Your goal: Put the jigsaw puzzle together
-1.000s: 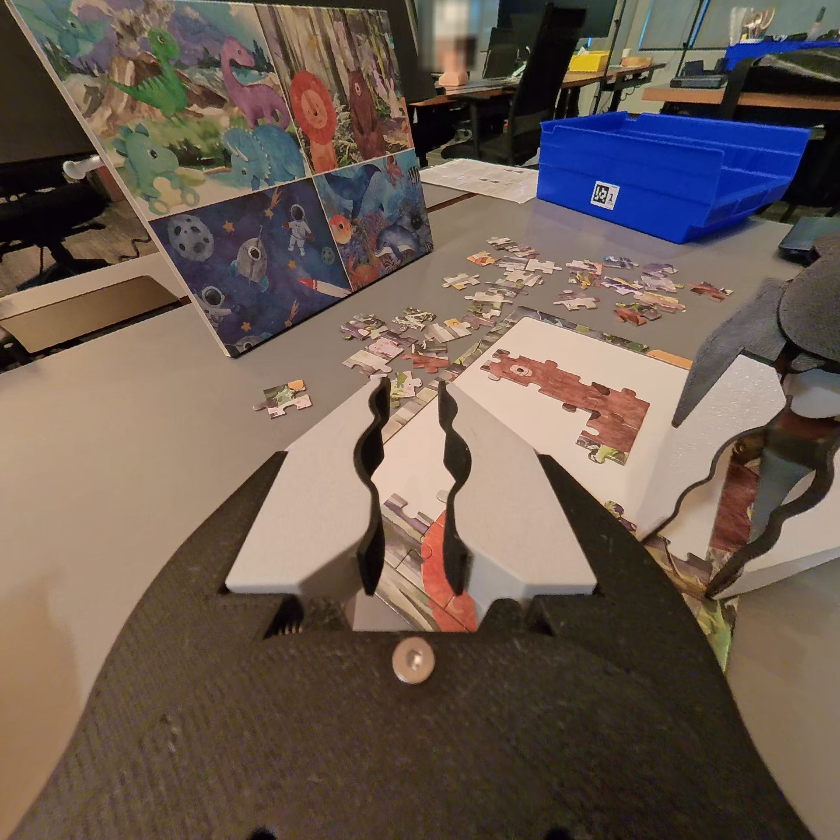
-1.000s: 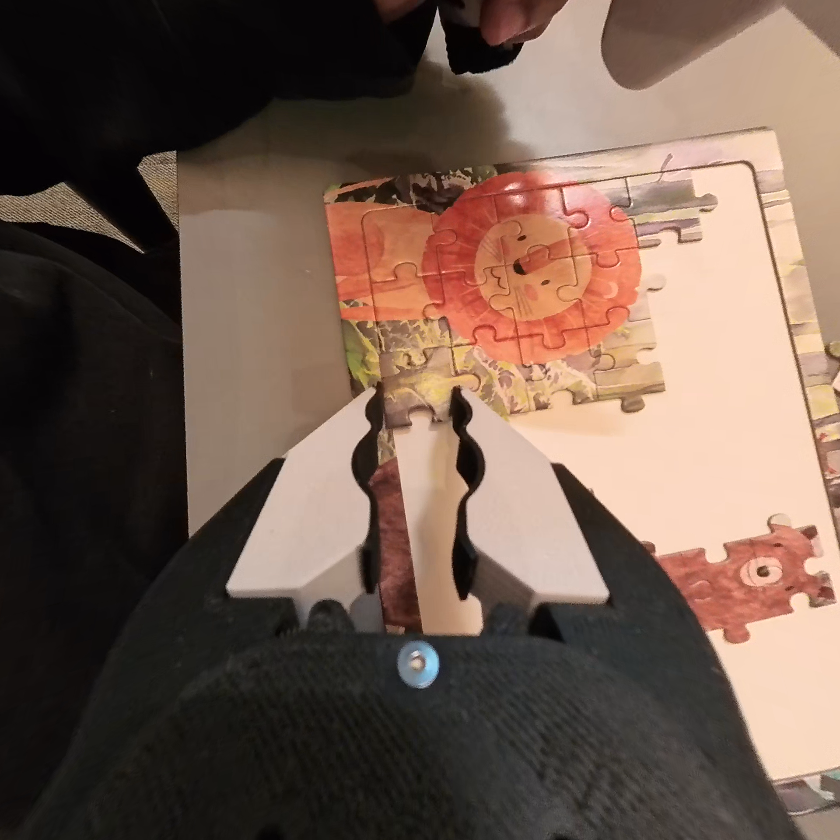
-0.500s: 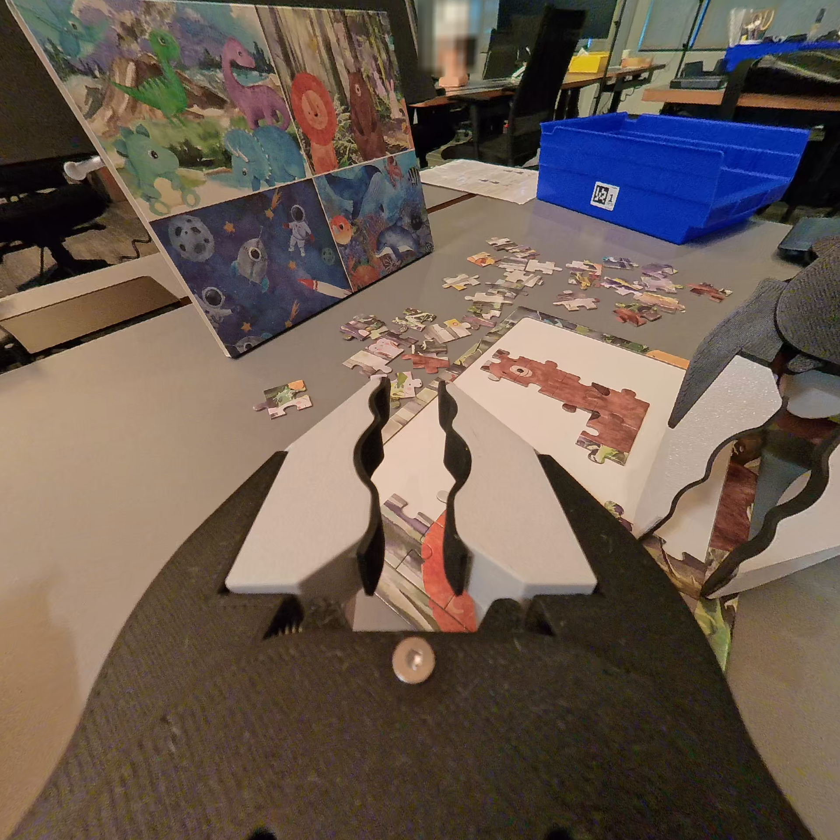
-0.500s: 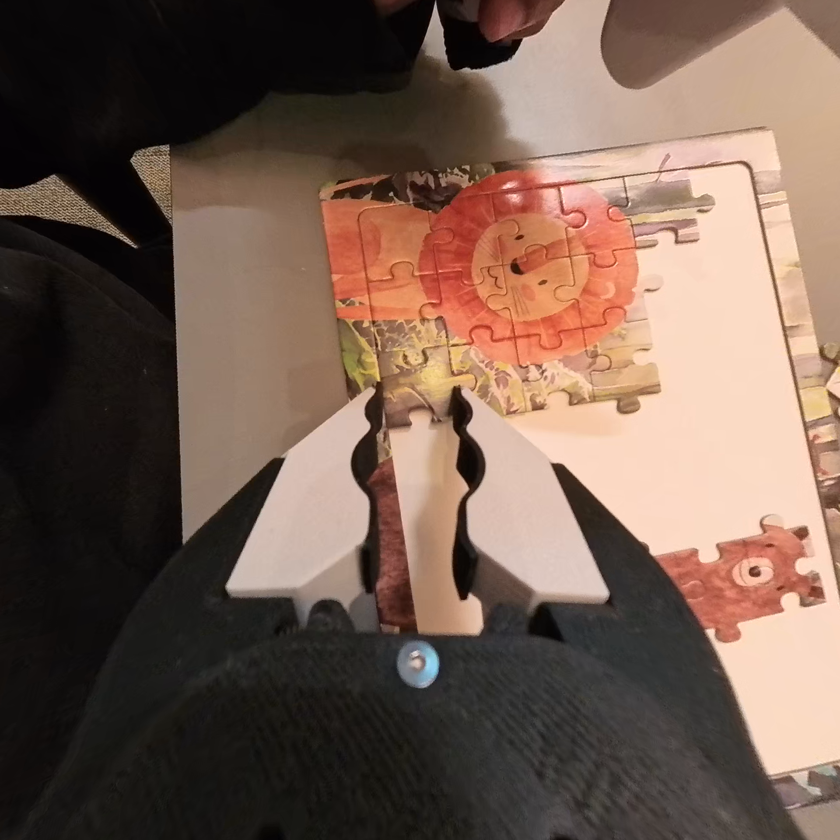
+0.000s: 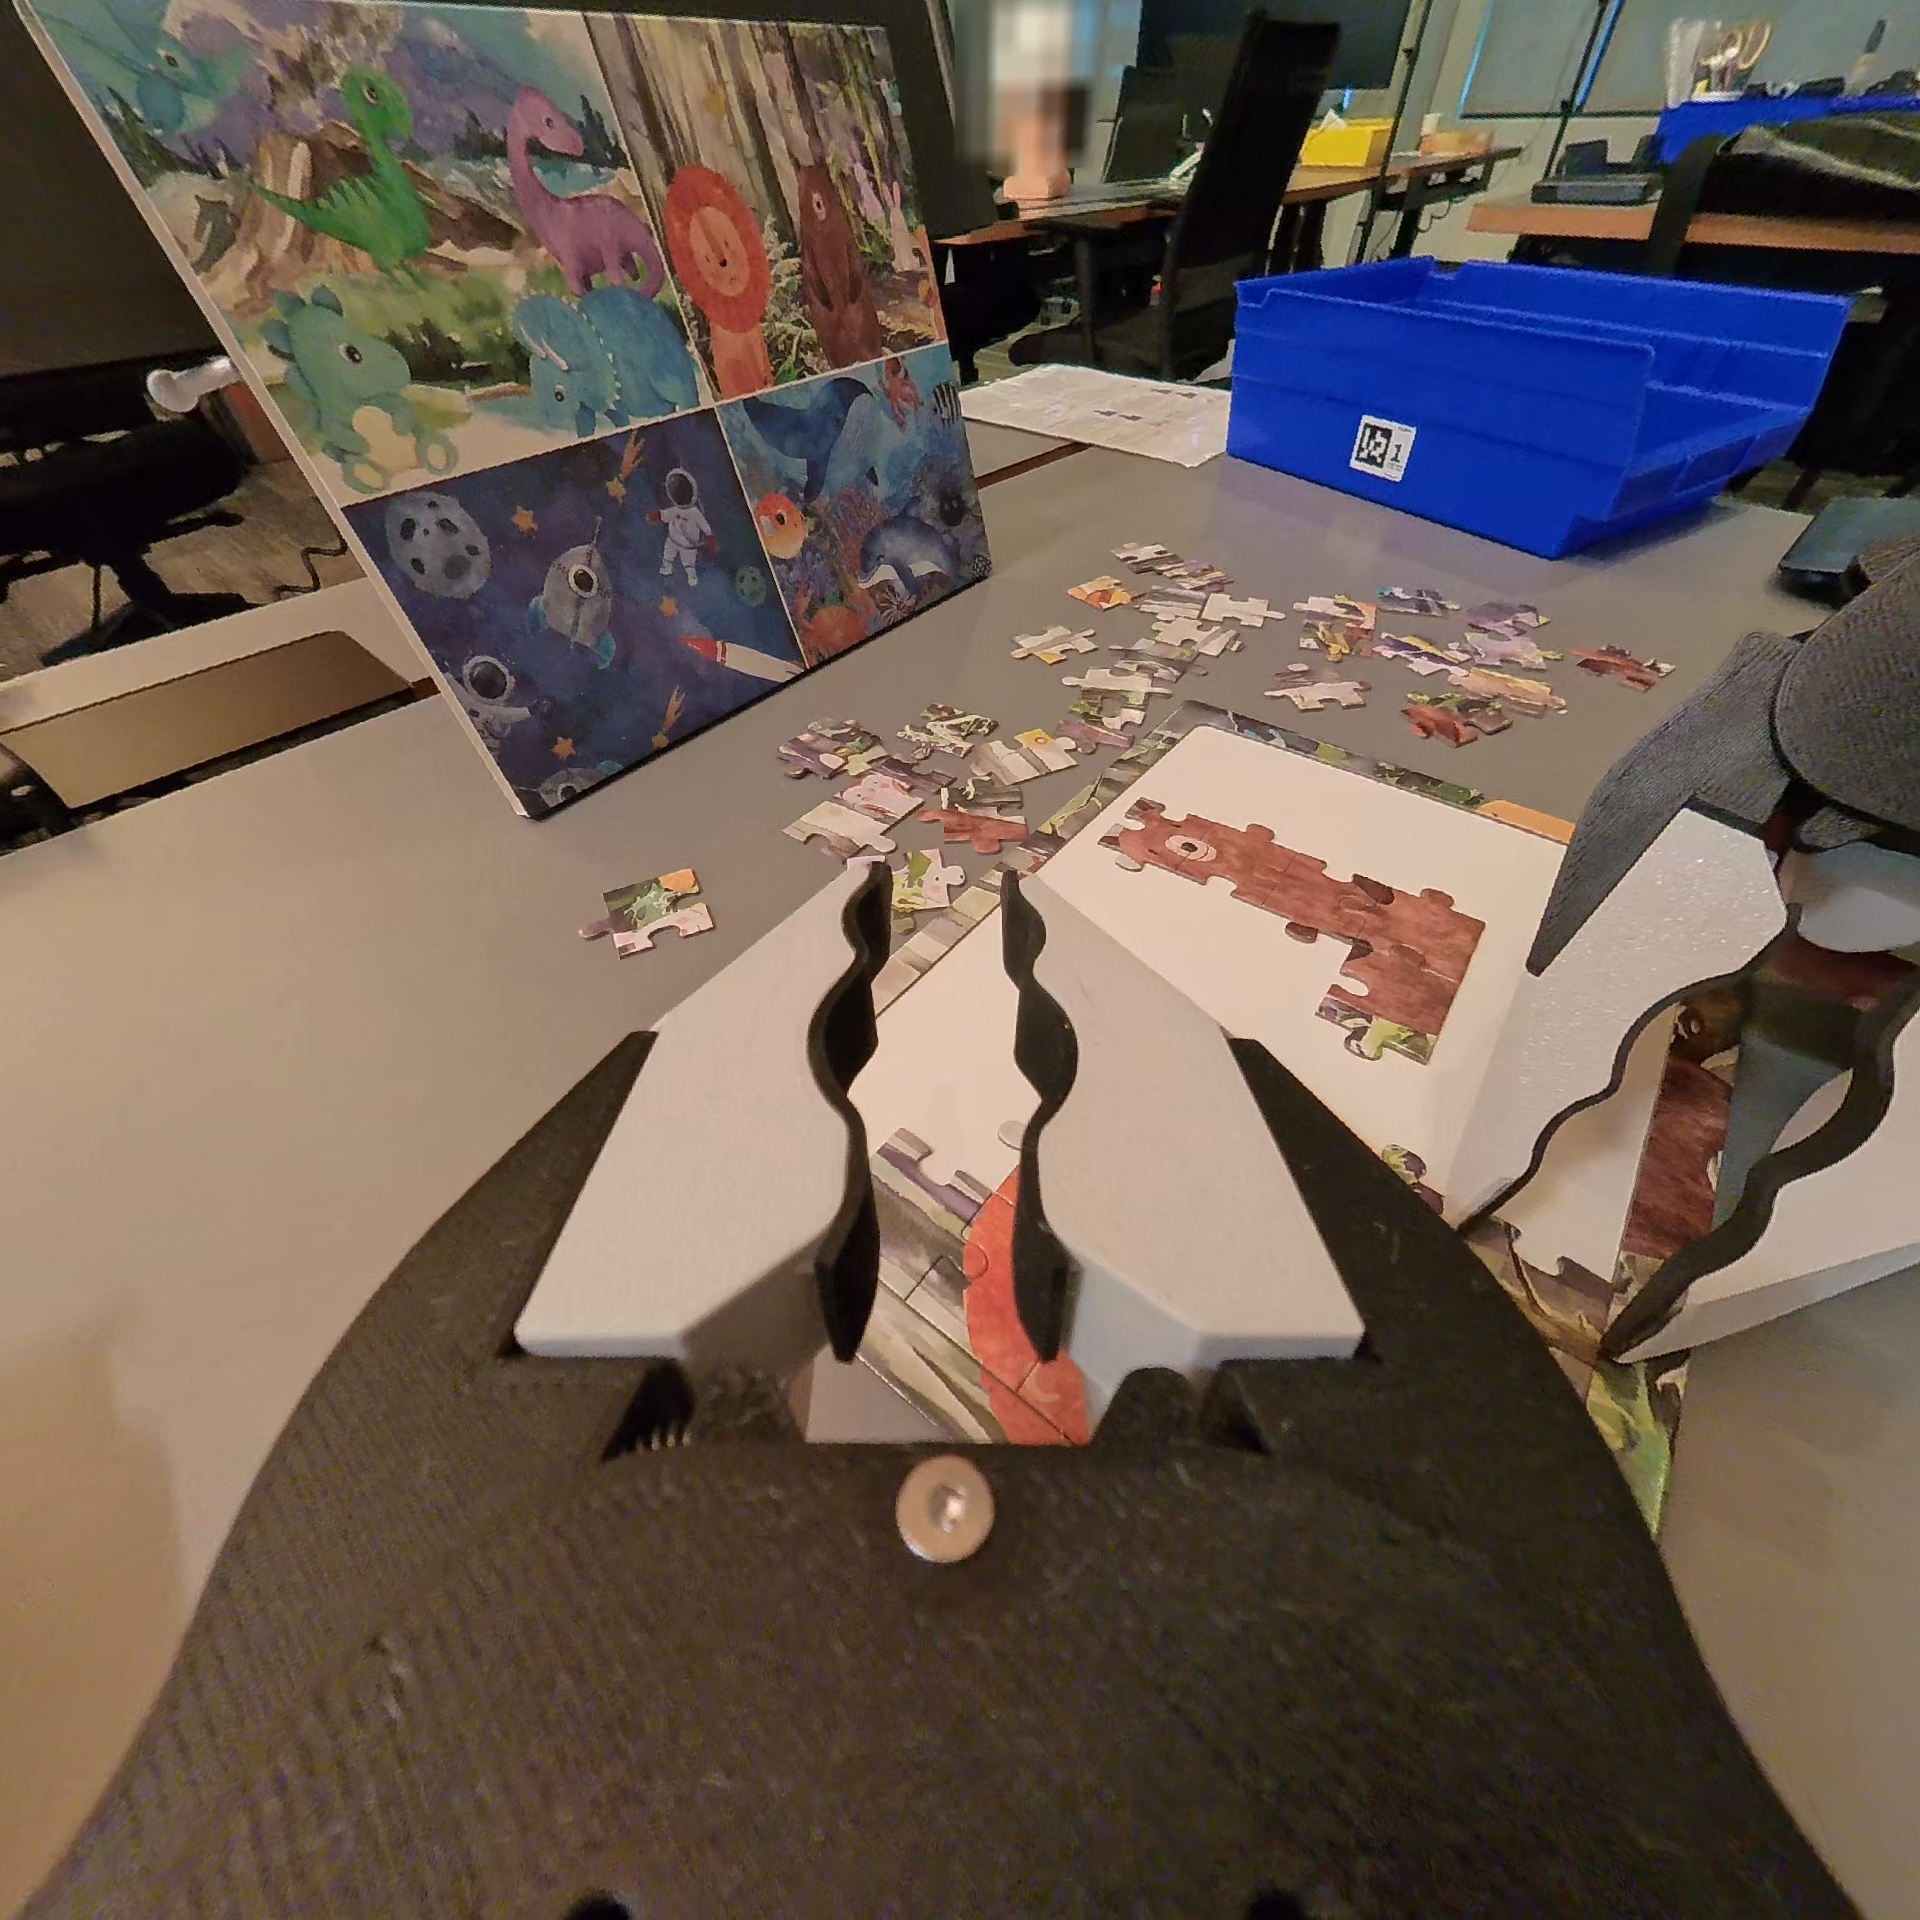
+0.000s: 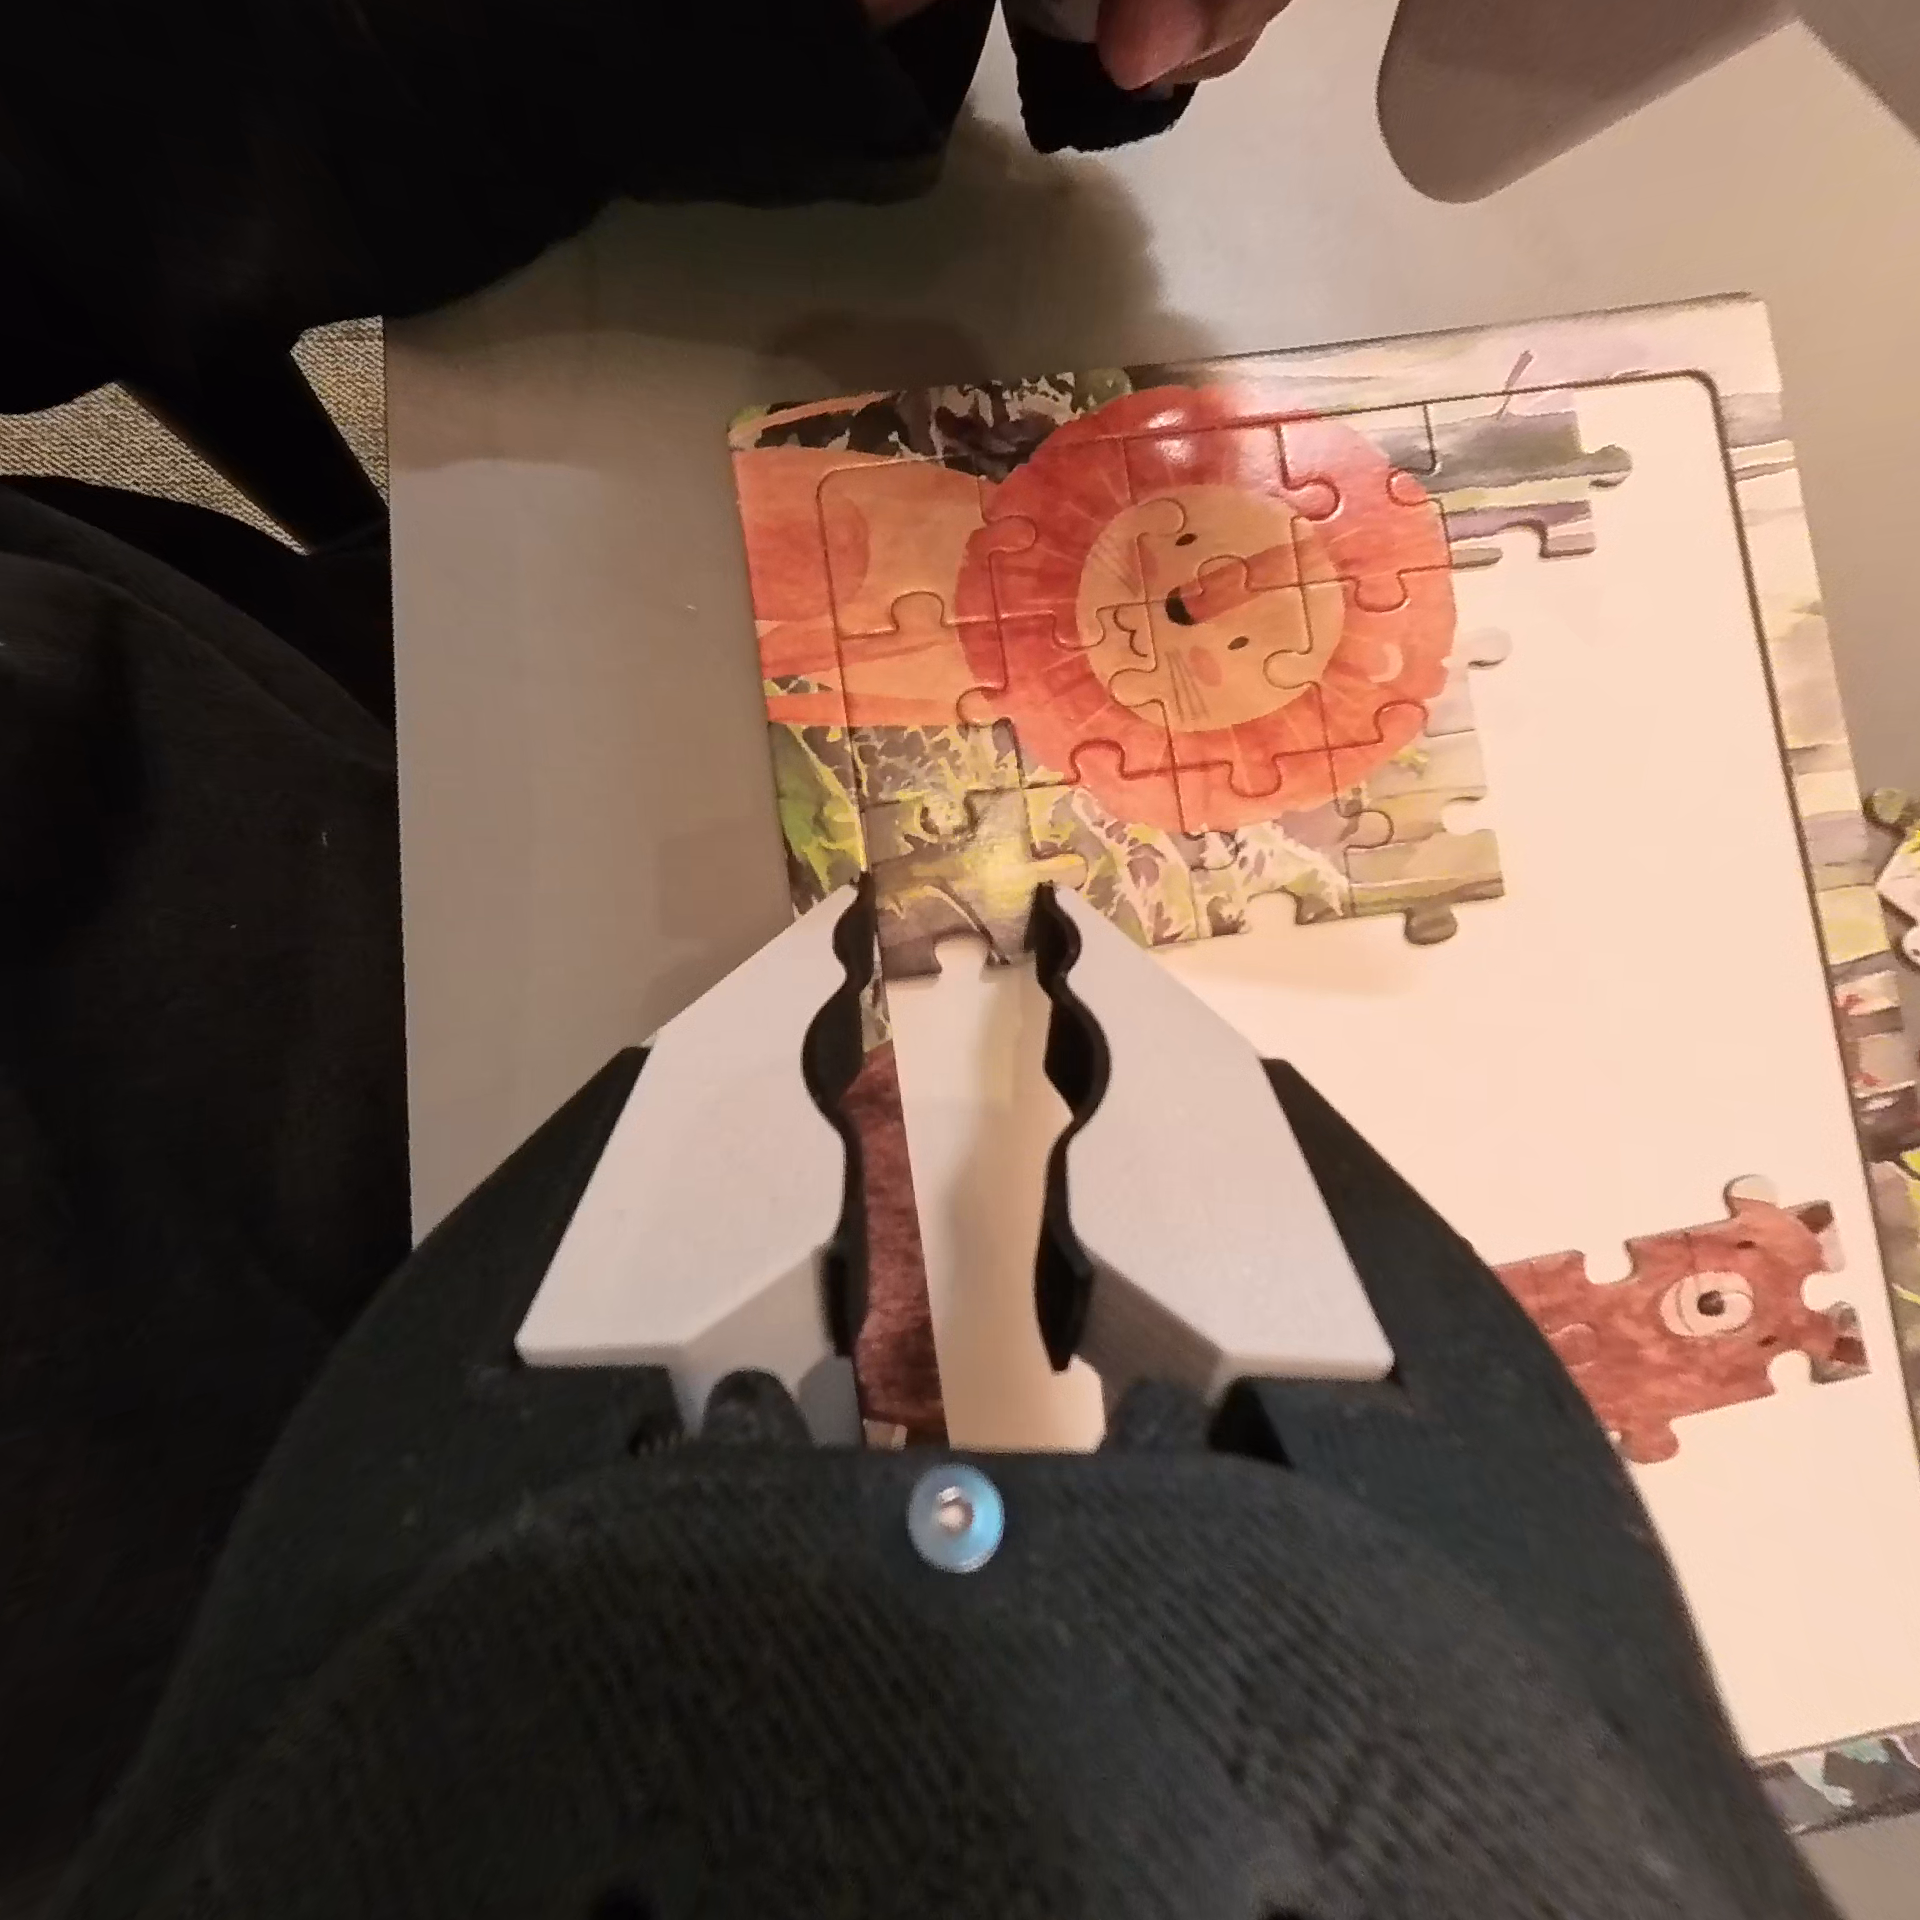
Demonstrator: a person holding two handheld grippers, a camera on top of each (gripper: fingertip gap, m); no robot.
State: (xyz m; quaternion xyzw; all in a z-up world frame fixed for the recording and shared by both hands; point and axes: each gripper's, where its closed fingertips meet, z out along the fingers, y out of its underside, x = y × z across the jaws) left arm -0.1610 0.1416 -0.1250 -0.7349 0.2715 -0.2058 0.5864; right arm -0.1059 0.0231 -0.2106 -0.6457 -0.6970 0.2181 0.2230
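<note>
While both grippers' fingers (image 5: 940, 904) (image 6: 951, 914) stand spread, seemingly empty, lion section (image 6: 1195, 613) sits assembled.

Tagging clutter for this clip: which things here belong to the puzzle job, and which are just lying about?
Part of the job:
- puzzle tray
- lion section, assembled
- bear section, assembled
- loose pieces on the table
- reference picture board
- left hand-held gripper and right hand-held gripper, both open and empty

Just lying about:
- blue bin
- paper sheet
- office chair
</note>
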